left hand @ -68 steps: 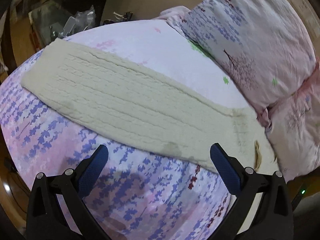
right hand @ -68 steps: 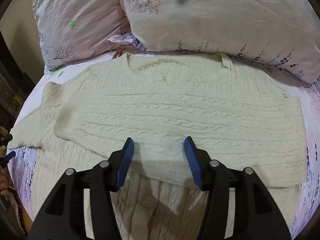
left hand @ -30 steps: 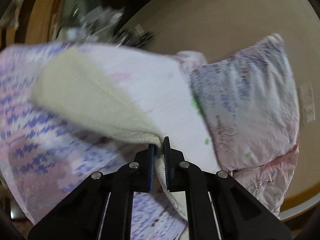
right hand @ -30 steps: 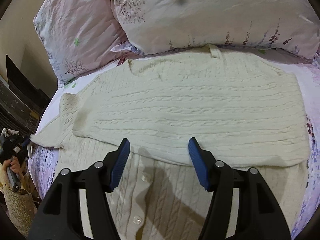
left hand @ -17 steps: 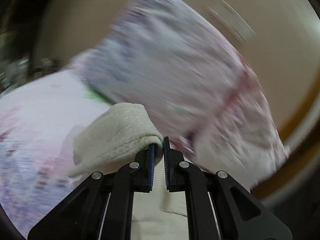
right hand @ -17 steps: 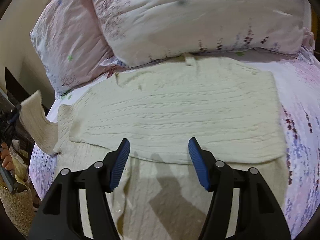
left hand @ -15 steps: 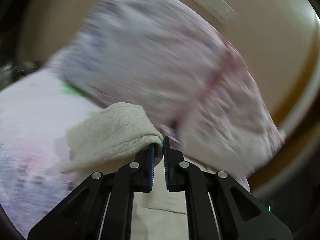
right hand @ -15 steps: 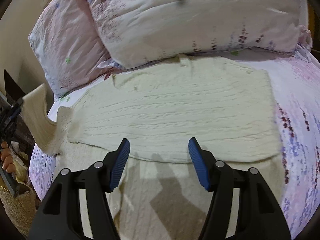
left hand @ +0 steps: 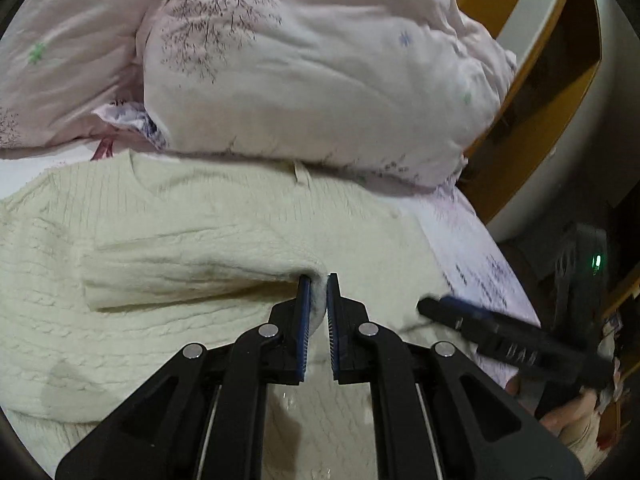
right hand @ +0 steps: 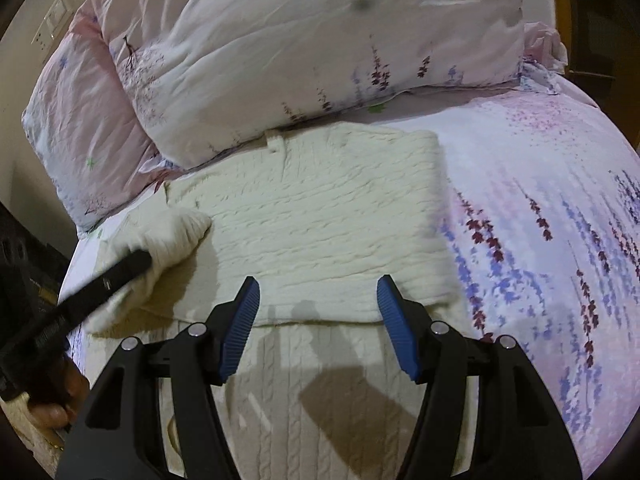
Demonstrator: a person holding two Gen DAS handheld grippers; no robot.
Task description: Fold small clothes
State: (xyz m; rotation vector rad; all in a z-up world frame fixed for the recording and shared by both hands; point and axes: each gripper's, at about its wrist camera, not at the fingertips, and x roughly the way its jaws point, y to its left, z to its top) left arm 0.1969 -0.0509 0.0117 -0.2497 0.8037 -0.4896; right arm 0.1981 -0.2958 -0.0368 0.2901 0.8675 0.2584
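Observation:
A cream cable-knit cardigan (right hand: pixel 320 232) lies flat on the bed, its neck toward the pillows; one sleeve is folded across its body. It also shows in the left wrist view (left hand: pixel 168 216). My left gripper (left hand: pixel 317 286) is shut on the other sleeve (left hand: pixel 192 268) and holds it over the cardigan's body. In the right wrist view the left gripper (right hand: pixel 146 260) carries that sleeve (right hand: pixel 172 236) in from the left. My right gripper (right hand: pixel 318 292) is open and empty above the cardigan's lower middle; it also shows in the left wrist view (left hand: pixel 444 304).
Two large floral pillows (right hand: pixel 300 40) lie against the cardigan's top edge. The lavender-print bedsheet (right hand: pixel 560 220) spreads to the right. A wooden bed frame (left hand: pixel 560 60) and a dark device with a green light (left hand: pixel 596 260) stand beyond the bed's right edge.
My left gripper closed on the outstretched sleeve, lifted it and swung it rightward over the cardigan's body. The right gripper stayed open, drifting slightly back and right.

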